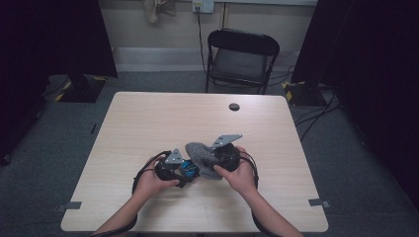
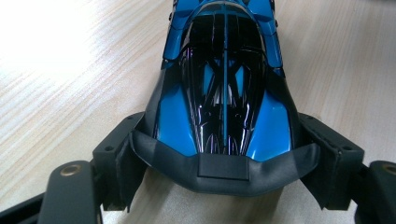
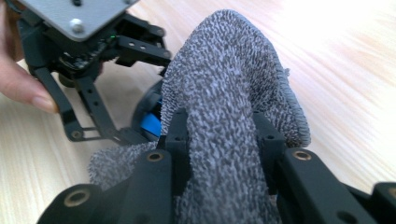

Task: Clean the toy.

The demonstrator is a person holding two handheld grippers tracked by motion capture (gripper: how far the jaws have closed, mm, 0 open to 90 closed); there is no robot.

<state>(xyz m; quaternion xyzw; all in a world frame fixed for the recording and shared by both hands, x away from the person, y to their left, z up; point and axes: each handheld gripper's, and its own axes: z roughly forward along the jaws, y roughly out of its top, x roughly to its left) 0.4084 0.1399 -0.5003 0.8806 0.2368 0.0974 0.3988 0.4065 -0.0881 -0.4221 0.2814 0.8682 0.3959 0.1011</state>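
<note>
progress: wiping underway, likely mid-job; cloth [image 1: 201, 157] meets the car's far end, rest not yet covered.
toy car [image 2: 224, 88]: on bench [image 1: 148, 123], 6 o'clock of centre.
left gripper [image 2: 224, 168]: jaws clamped on car's sides.
right gripper [image 3: 222, 154]: jaws pinching cloth fold.

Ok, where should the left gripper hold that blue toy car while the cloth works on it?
Across the narrow end with the black bumper, from behind that end, as the left gripper does: the blue toy car tapers there, leaving its long top free for the grey cloth.
</note>
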